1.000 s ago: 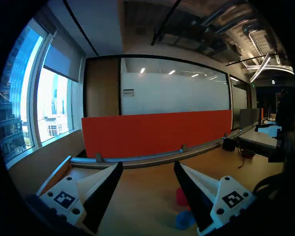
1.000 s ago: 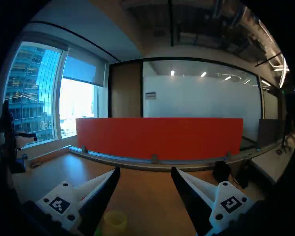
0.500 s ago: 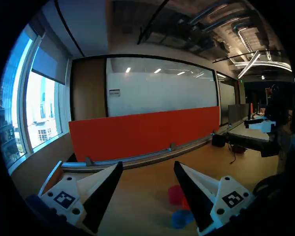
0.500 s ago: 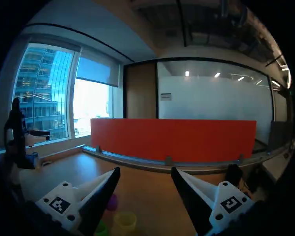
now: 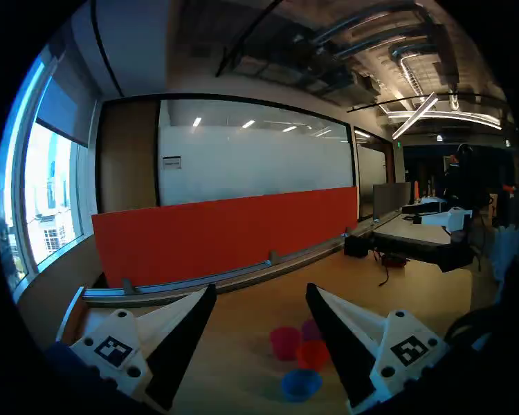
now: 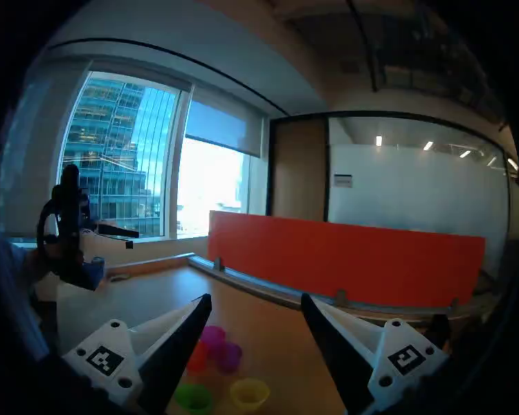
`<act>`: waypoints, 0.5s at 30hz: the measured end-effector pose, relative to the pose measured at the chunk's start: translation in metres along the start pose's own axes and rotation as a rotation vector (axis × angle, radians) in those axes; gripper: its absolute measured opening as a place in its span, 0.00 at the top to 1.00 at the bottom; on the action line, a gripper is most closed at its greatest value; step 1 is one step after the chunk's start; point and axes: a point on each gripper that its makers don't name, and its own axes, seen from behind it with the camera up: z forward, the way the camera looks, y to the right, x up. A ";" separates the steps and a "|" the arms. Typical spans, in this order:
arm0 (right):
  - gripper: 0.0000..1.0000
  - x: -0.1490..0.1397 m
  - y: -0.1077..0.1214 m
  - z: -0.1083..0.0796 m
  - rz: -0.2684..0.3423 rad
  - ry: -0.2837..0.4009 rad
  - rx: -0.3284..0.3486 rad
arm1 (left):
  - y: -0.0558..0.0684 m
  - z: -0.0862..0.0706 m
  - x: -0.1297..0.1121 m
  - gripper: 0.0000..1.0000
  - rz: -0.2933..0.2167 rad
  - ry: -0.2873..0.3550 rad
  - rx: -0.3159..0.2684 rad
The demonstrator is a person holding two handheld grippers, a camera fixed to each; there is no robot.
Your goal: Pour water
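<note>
In the left gripper view a window point(image 5: 48, 207) fills the far left and an orange partition point(image 5: 218, 232) runs along the far edge of the wooden desk point(image 5: 239, 346). The left tool point(image 5: 259, 287) is spread wide and holds nothing. A pink cup point(image 5: 285, 342), a red cup point(image 5: 313, 354) and a blue cup point(image 5: 300, 384) stand close together on the desk, just beside its right finger, not touching it. In the right gripper view the right tool point(image 6: 256, 297) also gapes wide and empty, with a green cup point(image 6: 194, 398) by its left finger and a yellow cup point(image 6: 250, 394) near, in the gap between the fingers
</note>
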 end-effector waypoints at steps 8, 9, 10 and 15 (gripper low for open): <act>0.00 -0.005 -0.010 0.001 0.000 -0.029 0.057 | 0.006 0.000 -0.012 0.04 0.019 -0.022 -0.042; 0.00 -0.007 -0.013 0.000 -0.002 -0.035 0.067 | 0.006 0.000 -0.014 0.04 0.019 -0.027 -0.047; 0.00 -0.009 -0.015 0.000 -0.003 -0.041 0.078 | 0.007 0.000 -0.017 0.04 0.019 -0.032 -0.051; 0.00 -0.022 -0.024 -0.003 -0.021 -0.087 0.127 | 0.011 -0.001 -0.031 0.04 0.022 -0.062 -0.078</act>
